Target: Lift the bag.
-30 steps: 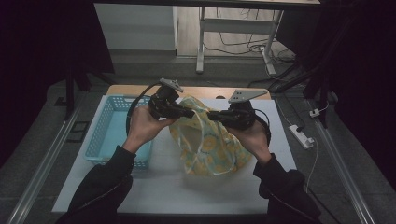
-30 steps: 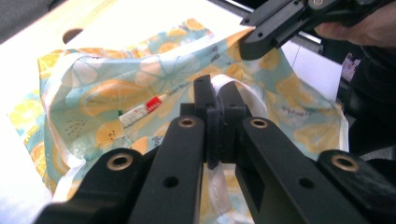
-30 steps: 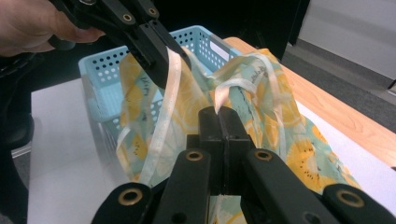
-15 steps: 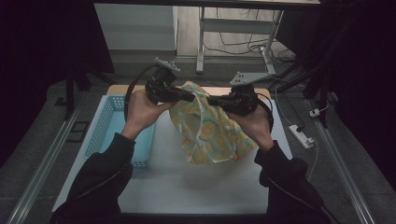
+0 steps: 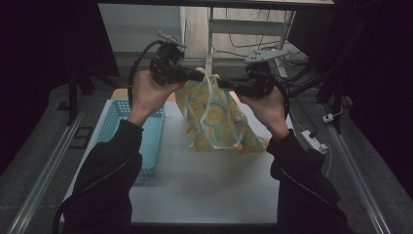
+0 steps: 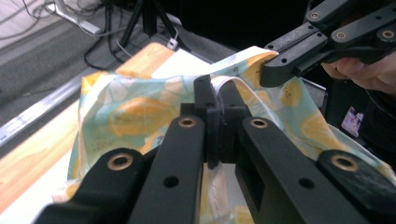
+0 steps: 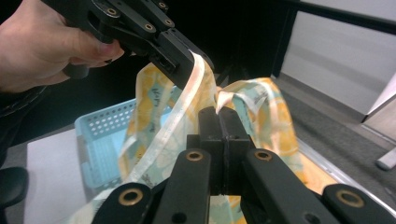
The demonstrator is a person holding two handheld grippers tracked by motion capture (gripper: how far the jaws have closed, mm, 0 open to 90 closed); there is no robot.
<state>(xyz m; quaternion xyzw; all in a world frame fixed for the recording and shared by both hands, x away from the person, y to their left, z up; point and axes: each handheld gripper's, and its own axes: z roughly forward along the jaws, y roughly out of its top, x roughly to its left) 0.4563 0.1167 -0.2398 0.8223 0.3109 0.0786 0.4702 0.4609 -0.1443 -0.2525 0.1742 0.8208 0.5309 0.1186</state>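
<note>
1. Left gripper: upper centre-left of the high view, jaws clamped together on the top edge of the bag.
2. Right gripper: upper centre-right of the high view, jaws clamped together on the opposite top edge of the bag.
3. Bag: centre of the high view, yellow and pale-green fruit print, hanging between both grippers, lower end touching or just above the table; cannot tell which.
4. White strap: looped at the bag top, trailing down the front.
5. Left gripper view: own jaws at centre, pinched shut on bag fabric; right gripper at upper right, gripping the bag edge.
6. Right gripper view: own jaws at centre, shut on fabric; left gripper at upper left, held in a hand, strap hanging from its tip.
7. Basket: blue, left of centre in the high view, just beside the bag, on the table.
</note>
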